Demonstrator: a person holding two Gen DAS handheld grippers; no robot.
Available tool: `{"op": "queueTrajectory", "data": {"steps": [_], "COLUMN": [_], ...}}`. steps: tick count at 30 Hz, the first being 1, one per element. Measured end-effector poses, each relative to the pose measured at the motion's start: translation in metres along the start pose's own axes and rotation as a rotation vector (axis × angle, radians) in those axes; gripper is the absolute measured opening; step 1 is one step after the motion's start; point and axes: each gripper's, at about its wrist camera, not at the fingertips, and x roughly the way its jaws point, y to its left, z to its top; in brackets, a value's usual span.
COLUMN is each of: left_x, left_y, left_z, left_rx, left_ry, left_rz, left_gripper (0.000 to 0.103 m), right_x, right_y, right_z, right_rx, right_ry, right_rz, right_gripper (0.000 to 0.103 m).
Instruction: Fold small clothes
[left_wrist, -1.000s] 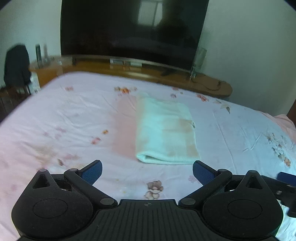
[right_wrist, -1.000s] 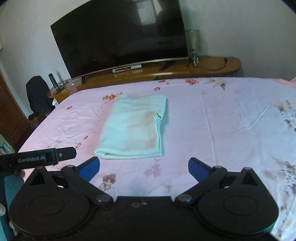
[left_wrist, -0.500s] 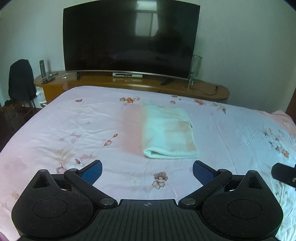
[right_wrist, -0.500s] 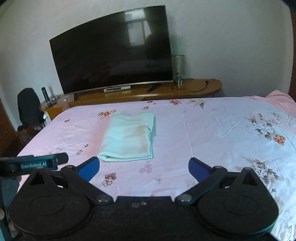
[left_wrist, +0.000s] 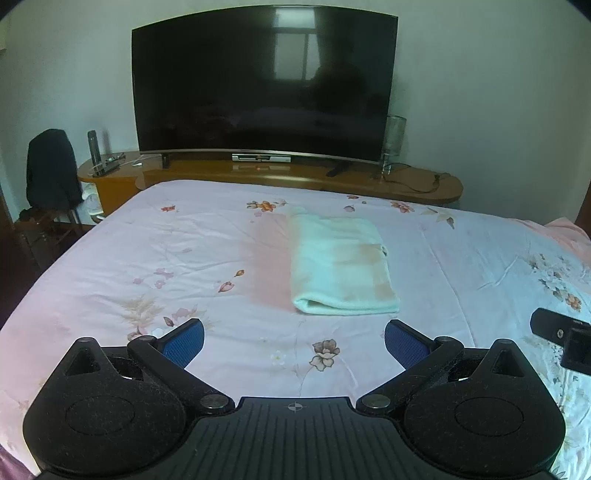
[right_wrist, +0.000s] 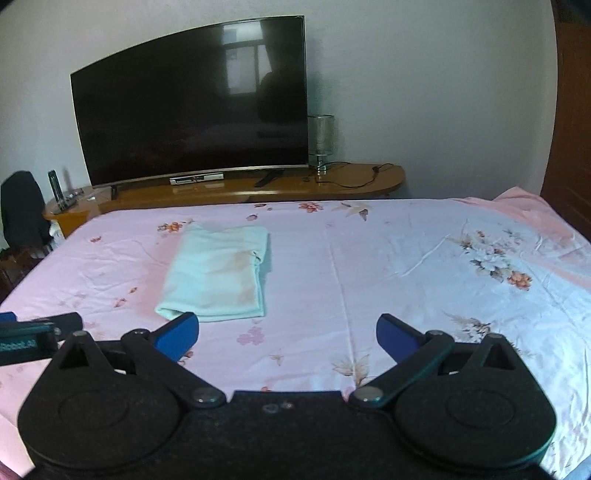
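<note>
Left wrist view: pale green cloth (left_wrist: 341, 264) folded into a neat oblong on the bed (left_wrist: 147, 266), flat, layers stacked, rounded fold edge nearest the camera, far end toward the TV (left_wrist: 264, 81). Left gripper (left_wrist: 293, 341) spread wide, empty, well short of the cloth's near edge and clear of it, not touching. Right wrist view: same cloth (right_wrist: 218, 273) left of centre, one small corner or tag poking out along its right side, otherwise tidy. Right gripper (right_wrist: 287, 338) also spread wide, nothing held, near the cloth's front right corner but apart from it. Tip of the other tool visible at the edge of each view, beside the cloth rather than over it. Judged from how things lie: folding of this piece looks done or nearly done, with neither claw engaged and no loose flap left hanging. No other garment visible anywhere on the bed, so impossible to tell whether more pieces remain. Possibly one last fold in half or a smoothing of that stray corner left, if any.
</note>
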Motion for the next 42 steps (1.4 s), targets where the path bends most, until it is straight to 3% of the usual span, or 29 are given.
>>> {"op": "queueTrajectory", "data": {"steps": [9,42], "left_x": [-0.006,0.001], "left_y": [-0.006,-0.014], "left_z": [-0.002,0.001], "left_rx": [0.001,0.012], "left_ry": [-0.019,0.007], "left_rz": [0.024,0.002], "left_gripper": [0.103,0.103], "right_x": [0.009,0.019], "right_y": [0.0,-0.009], "right_z": [-0.003,-0.005], "right_rx": [-0.027,-0.018], "right_ry": [-0.009,0.018], "right_rz": [-0.073,-0.035], "right_gripper": [0.103,0.103]}}
